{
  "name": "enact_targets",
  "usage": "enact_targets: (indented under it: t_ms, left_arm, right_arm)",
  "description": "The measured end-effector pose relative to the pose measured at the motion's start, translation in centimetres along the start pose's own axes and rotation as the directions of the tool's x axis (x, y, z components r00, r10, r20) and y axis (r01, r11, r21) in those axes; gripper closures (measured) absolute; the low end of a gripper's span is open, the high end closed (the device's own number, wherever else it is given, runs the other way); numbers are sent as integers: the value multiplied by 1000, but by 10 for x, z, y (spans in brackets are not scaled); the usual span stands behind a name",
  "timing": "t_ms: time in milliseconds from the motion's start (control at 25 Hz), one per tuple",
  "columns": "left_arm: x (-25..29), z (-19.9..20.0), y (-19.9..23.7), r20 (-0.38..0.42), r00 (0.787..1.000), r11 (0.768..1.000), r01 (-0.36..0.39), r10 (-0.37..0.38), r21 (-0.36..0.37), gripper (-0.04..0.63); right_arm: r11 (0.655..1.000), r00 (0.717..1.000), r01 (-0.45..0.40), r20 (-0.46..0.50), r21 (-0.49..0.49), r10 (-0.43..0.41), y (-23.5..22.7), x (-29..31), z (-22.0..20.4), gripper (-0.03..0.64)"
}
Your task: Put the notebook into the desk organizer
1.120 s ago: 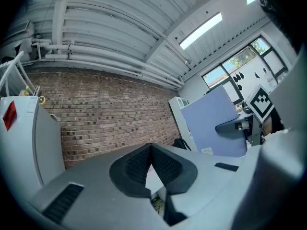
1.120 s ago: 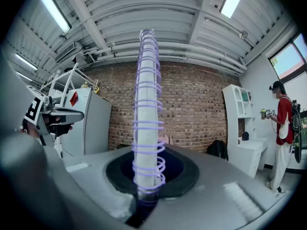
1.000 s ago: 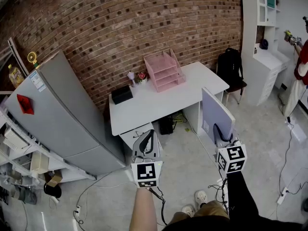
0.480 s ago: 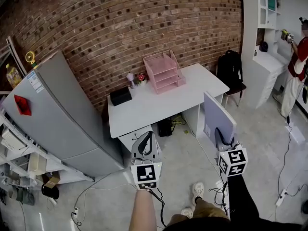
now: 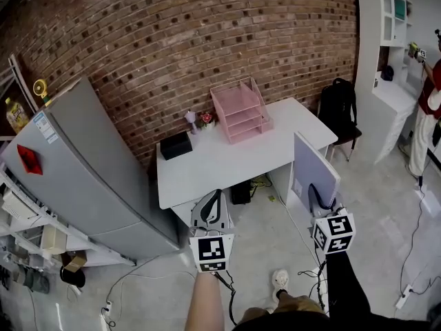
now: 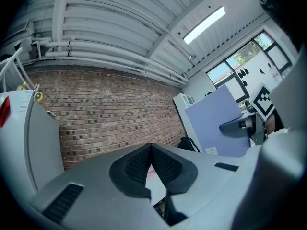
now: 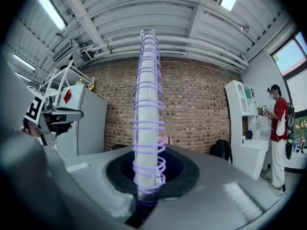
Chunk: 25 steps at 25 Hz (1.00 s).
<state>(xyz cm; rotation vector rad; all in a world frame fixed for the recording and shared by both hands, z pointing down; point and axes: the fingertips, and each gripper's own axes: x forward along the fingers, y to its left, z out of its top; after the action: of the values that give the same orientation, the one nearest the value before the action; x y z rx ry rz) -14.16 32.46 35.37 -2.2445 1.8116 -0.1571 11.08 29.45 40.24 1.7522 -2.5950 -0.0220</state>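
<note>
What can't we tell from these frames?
Organizer trays' contents: head view, too small.
Notebook cover: right gripper view shows only its spiral edge.
Desk, left gripper view: mostly blocked by the left gripper's shut jaws.
Black box: head view, too small to identify.

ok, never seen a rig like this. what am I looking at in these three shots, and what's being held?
There is no robot here. A person carries a two-jaw gripper in each hand. The wide shot comes from a camera on the person's head, looking down. The other two come from cameras that ride on each gripper and look along its jaws.

The left gripper is shut and empty. The right gripper is shut on a purple notebook, held upright. Its coil fills the right gripper view.

Ahead, a white desk stands against a brick wall. On it are a pink organizer, a black box and a small flower pot. The notebook is not yet in the organizer.
</note>
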Motion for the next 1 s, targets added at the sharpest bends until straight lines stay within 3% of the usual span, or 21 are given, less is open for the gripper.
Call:
enact_targets:
  t_ms: [520, 1000]
  left_arm:
    - [102, -15, 19, -14, 1000, 1000, -24, 24, 3, 588]
    - [180, -25, 8, -20, 999, 1000, -28, 28, 8, 588]
  right_arm:
    - [998, 998, -65, -8, -19, 65, -33, 107, 0, 586]
    - [993, 993, -119, -21, -20, 118, -66, 177, -12, 586]
